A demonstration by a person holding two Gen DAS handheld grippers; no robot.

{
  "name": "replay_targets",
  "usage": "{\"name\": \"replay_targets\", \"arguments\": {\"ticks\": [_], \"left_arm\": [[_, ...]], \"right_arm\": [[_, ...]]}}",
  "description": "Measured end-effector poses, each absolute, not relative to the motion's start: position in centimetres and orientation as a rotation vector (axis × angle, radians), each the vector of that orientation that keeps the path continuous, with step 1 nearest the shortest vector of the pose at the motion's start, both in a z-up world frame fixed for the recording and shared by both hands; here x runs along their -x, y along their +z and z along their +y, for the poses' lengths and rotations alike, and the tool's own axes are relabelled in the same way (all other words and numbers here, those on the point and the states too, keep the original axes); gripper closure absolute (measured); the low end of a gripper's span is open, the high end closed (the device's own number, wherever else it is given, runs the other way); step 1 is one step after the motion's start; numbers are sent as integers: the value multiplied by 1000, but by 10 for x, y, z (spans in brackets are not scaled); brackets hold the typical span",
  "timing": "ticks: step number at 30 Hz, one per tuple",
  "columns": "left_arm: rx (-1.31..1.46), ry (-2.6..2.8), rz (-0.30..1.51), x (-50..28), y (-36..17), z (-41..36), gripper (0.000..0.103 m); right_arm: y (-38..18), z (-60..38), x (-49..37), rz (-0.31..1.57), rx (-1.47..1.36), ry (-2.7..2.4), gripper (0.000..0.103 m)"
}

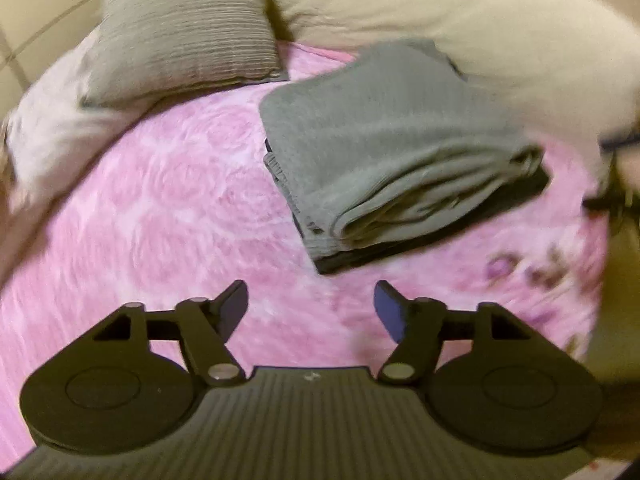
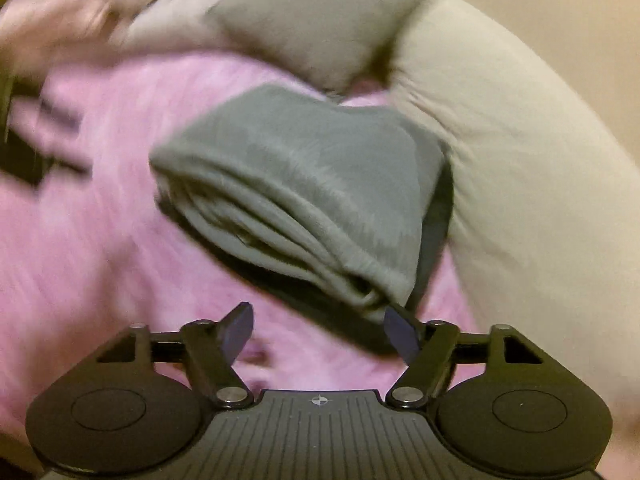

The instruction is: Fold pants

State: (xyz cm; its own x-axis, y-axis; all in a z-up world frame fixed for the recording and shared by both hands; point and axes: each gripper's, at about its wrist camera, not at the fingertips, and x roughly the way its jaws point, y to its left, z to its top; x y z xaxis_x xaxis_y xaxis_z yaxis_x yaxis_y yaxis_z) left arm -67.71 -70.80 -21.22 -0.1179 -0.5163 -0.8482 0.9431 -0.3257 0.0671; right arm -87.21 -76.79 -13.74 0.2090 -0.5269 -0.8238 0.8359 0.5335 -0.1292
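Grey pants [image 1: 384, 136] folded up, lying on pink bed cover [image 1: 160, 200], on top of dark folded cloth [image 1: 432, 240], next to cream pillow [image 1: 460, 16]. Left gripper [image 1: 311, 308] fingers spread wide, holding nothing. Right gripper [image 2: 319, 330] fingers spread wide too, empty, close to pants.

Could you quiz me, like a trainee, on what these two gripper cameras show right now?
1. True or false: the grey pants lie spread out flat at full length on the pink blanket.
2. Multiple choice: what does the left gripper hold? A) the pants B) the striped pillow C) nothing
3. Fill in: in the right wrist view, the pants lie just ahead of the right gripper, whose jaws are ____.

Key
1. False: they are folded into a compact bundle, on top of something dark.
2. C: its jaws are apart over bare blanket.
3. Open, with no cloth between them.
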Motion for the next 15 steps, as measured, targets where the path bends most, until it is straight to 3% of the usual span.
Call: {"name": "replay_targets", "arguments": {"ticks": [1,7,15], "left_arm": [[-962,-1679,647,679,-204,-704,23],[-850,-1660,721,676,-159,-661,1],[-789,-1669,700,668,-111,-610,1]], "right_arm": [[-127,-762,874,909,-462,-1017,27],[-69,-731,880,685,-752,-1172,21],[-17,-680,864,613,-786,-1266,19]]}}
